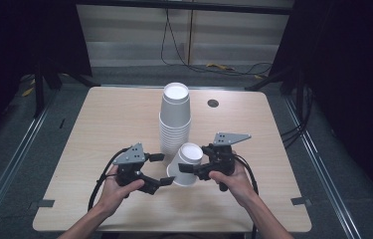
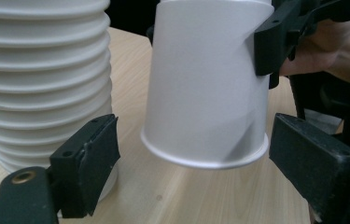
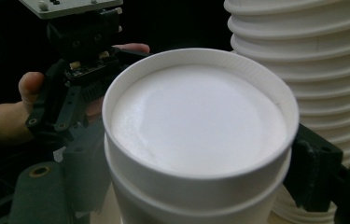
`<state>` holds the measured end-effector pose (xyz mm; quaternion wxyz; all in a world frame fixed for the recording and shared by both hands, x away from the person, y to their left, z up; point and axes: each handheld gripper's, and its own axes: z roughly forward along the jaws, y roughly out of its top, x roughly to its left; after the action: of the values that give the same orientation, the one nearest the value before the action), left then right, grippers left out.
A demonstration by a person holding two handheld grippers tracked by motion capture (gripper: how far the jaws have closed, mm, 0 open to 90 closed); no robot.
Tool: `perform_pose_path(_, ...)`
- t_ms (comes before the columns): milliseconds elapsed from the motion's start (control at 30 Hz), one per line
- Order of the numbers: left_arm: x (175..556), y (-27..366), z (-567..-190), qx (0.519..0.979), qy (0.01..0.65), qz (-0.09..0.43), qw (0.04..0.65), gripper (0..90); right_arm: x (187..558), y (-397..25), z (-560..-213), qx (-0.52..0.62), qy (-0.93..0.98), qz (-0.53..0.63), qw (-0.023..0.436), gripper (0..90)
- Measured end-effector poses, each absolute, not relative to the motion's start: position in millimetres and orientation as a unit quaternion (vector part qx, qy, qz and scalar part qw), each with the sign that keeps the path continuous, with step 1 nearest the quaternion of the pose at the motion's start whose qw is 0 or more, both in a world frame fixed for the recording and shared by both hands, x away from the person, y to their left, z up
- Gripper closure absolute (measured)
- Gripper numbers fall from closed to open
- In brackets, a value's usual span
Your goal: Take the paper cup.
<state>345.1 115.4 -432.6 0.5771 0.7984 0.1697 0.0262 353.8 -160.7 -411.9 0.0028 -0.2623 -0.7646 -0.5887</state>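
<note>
Your right gripper (image 1: 190, 168) pinches the upturned white paper cup (image 1: 186, 164) just beside the tall white cup stack (image 1: 175, 119); your left gripper's (image 1: 159, 169) fingers (image 2: 86, 163) stand spread around its rim.

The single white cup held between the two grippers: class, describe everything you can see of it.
The single cup is white, looks like paper, and is upside down and tilted, its flat recessed base up and its rolled rim lifted off the table. In the right gripper view a second rim under the first suggests two nested cups. The right gripper clamps its upper wall; the left gripper brackets its lower edge with jaws open, not touching. It hangs beside the stack of cups.
</note>
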Motion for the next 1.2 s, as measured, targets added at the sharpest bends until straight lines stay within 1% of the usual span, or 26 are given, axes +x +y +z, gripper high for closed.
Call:
perform_pose_path(67, 345.1, 111.1, -433.3, 0.799, 0.169, 0.021, 0.577, 15.6, 353.6, -158.7, -412.4, -0.261, -0.765, -0.588, 0.012, 21.8)
perform_pose_path(133, 345.7, 109.3, -434.0, 0.802, 0.168, 0.023, 0.573, 15.7, 353.2, -156.9, -412.5, -0.258, -0.767, -0.588, 0.012, 21.8)
perform_pose_path(267, 346.9, 106.8, -437.6, 0.802, 0.165, 0.007, 0.575, 14.9, 352.1, -153.9, -411.9, -0.254, -0.766, -0.591, 0.012, 21.9)
perform_pose_path(333, 346.1, 105.3, -438.5, 0.804, 0.159, 0.009, 0.573, 15.0, 352.2, -152.6, -412.0, -0.253, -0.766, -0.59, 0.012, 21.9)
perform_pose_path(500, 346.2, 102.1, -439.7, 0.802, 0.156, 0.003, 0.576, 12.8, 351.7, -148.6, -413.9, -0.251, -0.767, -0.591, 0.018, 22.0)
perform_pose_path(633, 345.9, 97.9, -441.6, 0.802, 0.157, -0.001, 0.576, 7.9, 350.7, -142.4, -414.9, -0.243, -0.764, -0.597, 0.023, 22.0)
perform_pose_path(700, 344.8, 96.6, -442.6, 0.804, 0.158, 0.007, 0.573, 8.1, 351.6, -141.8, -415.5, -0.247, -0.757, -0.604, 0.027, 22.0)
perform_pose_path(833, 343.5, 95.6, -444.5, 0.802, 0.157, 0.006, 0.576, 7.8, 351.8, -140.7, -417.6, -0.247, -0.756, -0.606, 0.033, 22.0)
perform_pose_path(967, 344.9, 96.4, -445.0, 0.802, 0.162, 0.007, 0.575, 3.6, 350.6, -139.3, -417.8, -0.246, -0.753, -0.609, 0.033, 22.0)
perform_pose_path(1100, 345.0, 95.9, -445.7, 0.803, 0.16, 0.009, 0.574, 3.3, 349.9, -138.0, -417.7, -0.243, -0.755, -0.608, 0.03, 22.0)
perform_pose_path(1200, 344.8, 94.1, -447.2, 0.805, 0.157, 0.003, 0.573, 5.2, 349.9, -137.2, -418.7, -0.243, -0.755, -0.608, 0.03, 22.0)
